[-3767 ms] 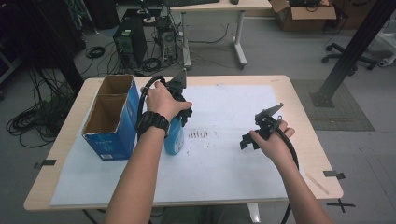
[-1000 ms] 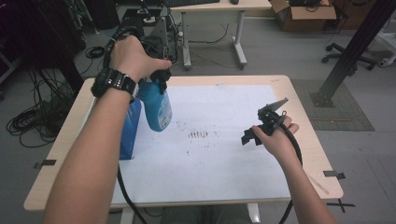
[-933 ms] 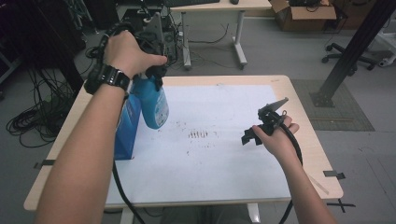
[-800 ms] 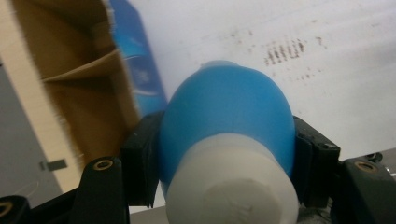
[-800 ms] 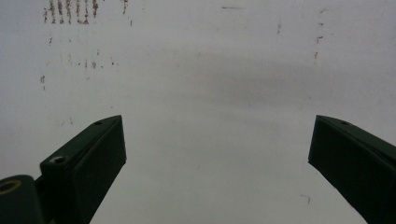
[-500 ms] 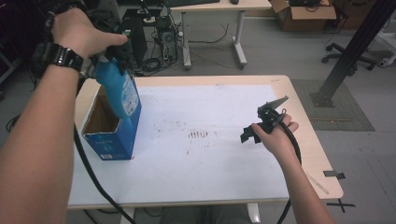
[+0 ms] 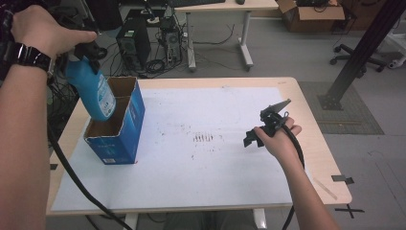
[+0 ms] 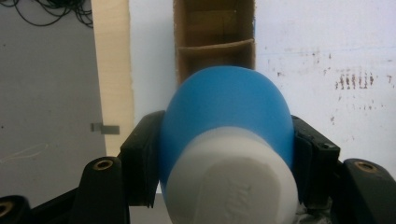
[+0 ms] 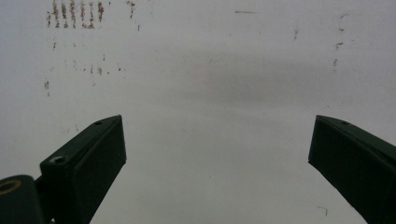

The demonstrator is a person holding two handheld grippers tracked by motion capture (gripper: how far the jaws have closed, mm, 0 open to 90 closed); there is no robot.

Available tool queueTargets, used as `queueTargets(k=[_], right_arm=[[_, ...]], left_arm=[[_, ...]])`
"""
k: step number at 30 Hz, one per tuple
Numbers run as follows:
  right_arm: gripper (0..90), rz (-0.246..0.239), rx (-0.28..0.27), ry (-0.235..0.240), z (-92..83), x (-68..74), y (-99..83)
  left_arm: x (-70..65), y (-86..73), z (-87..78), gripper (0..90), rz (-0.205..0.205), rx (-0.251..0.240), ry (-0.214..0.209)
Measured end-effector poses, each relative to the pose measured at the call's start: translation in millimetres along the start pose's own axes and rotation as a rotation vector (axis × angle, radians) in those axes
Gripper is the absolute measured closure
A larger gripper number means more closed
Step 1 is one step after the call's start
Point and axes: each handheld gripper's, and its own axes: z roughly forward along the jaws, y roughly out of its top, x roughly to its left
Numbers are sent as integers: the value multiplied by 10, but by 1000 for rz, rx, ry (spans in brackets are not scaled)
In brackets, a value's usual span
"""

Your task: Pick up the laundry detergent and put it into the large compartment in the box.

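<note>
The blue bottle (image 7: 98,93) hangs over the near compartment of the blue cardboard box (image 7: 125,125) at the table's left, white cap up, long axis tilted off upright. Its pale label is too blurred to read; the box's print too. My left gripper (image 8: 224,154) clamps its shoulder, jaws partly hidden behind it. My right gripper (image 9: 217,154), jaws spread wide and empty, hovers over the stained white sheet (image 7: 210,158) at right.

Counted on table: 1 blue bottle (image 7: 95,91), 1 blue carton (image 7: 117,125) w/ 2 compartments, 1 white sheet (image 7: 210,163), 2 grippers: left (image 7: 88,48), right (image 7: 268,125).
</note>
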Motion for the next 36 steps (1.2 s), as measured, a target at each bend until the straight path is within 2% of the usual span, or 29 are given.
queueTargets(k=[8,13,14,16,20,22,31,36], right_arm=[[41,-5,4,0,39,1,17],[41,-8,14,-3,81,-10,2],[41,-8,14,-3,81,-10,2],[41,-6,18,-4,100,-28,-9],[41,-4,22,-5,118,-48,-25],[41,-5,21,-7,128,-54,-33],[41,-3,26,-12,162,-71,-57],[41,-1,31,-14,194,-73,-68]], left_arm=[[6,8,251,376,-8,23,-16],[11,-2,540,376,-7,61,-23],[11,-2,540,376,-7,61,-23],[20,-13,665,376,-8,76,-27],[27,-25,782,376,-7,85,-26],[39,-39,897,375,-12,96,-25],[36,-78,1160,376,-15,126,-33],[-15,-90,1326,375,-2,151,-38]])
